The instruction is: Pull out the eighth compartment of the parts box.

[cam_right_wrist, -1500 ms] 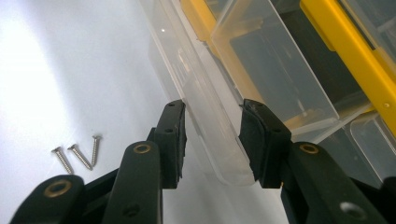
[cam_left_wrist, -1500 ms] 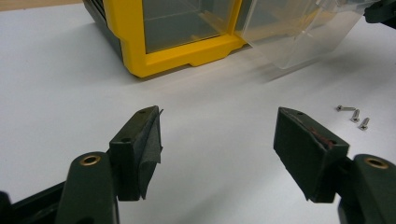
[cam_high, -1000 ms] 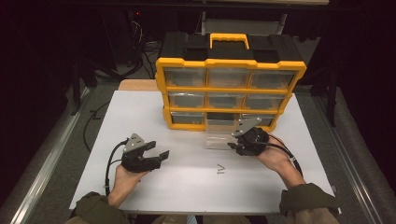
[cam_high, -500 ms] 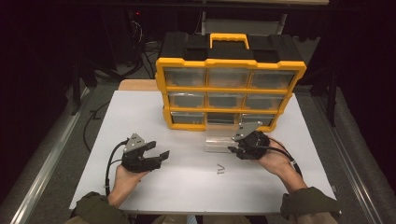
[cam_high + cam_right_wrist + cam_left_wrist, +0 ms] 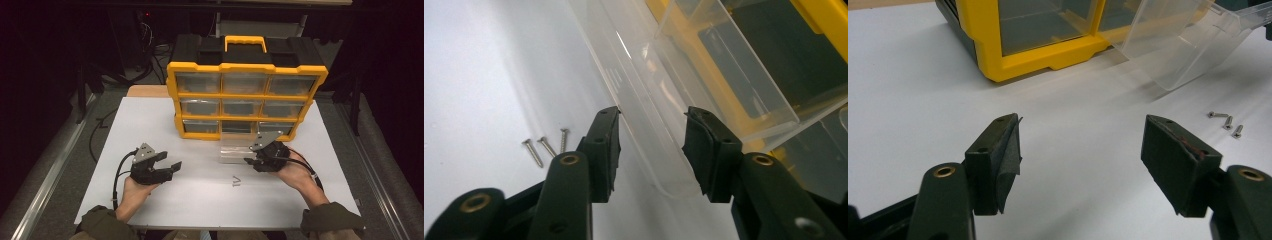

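High cam overhead; both gripper cams close, sharing screws (image 5: 1226, 121), probably.

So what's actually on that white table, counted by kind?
Organizers: 1
Clear drawers pulled out: 1
Screws: 3
Grippers, left and right: 2
Total: 7

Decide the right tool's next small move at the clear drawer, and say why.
Probably draw the right tool back off the clear drawer. Its jaws have just been opening and straddle the drawer's front lip without pressing it; the drawer sits pulled out of the yellow organizer, and three screws lie loose beside it.
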